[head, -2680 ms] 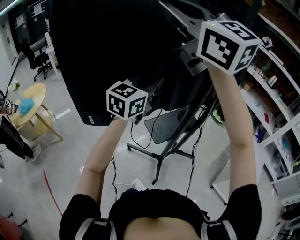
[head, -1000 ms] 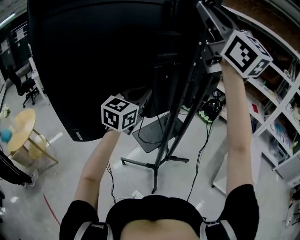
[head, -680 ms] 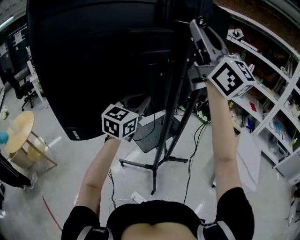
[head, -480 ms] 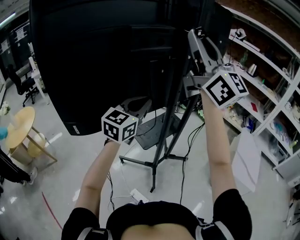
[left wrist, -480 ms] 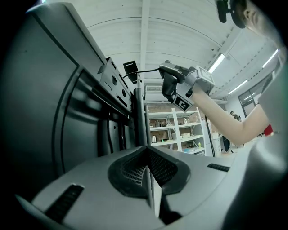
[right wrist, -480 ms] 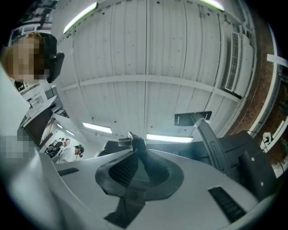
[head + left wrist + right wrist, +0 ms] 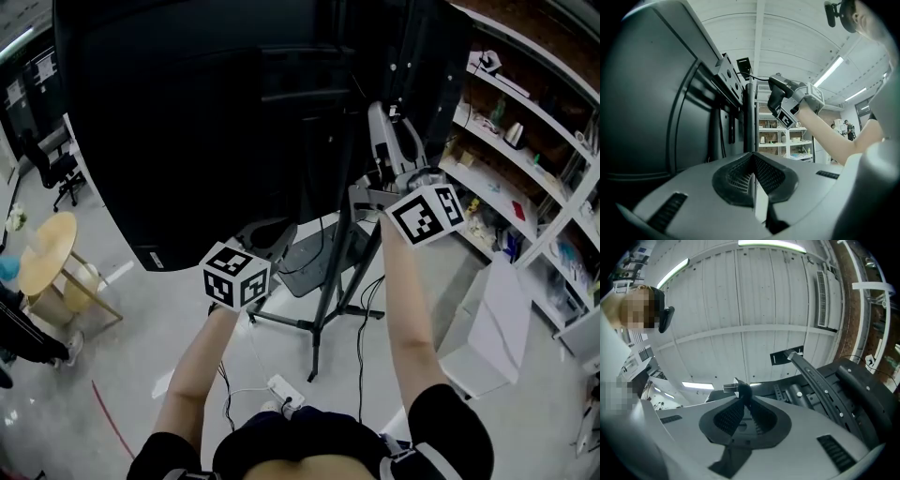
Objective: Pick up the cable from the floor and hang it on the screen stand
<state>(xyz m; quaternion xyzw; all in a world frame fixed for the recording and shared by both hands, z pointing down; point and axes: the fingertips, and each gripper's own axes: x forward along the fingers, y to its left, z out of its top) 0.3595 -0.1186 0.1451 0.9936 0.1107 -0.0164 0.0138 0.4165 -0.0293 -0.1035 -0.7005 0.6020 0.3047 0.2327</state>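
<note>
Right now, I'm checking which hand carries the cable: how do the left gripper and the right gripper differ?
The right gripper pinches a black cable plug at its tip; the left gripper is shut with nothing seen at its tip. The right gripper is higher and tilts up toward the ceiling; the left gripper points level, past the screen stand. Both are closed.

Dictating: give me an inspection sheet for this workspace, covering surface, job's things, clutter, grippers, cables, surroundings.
Surface: pale floor, bare patches.
Job's things: cable, plug end in right gripper; screen stand under black screen.
Clutter: white power strip on floor.
Grippers: left gripper jaws together, nothing seen between; right shut on cable.
Cables: black leads trail by stand's legs.
Surroundings: shelves, round table.
</note>
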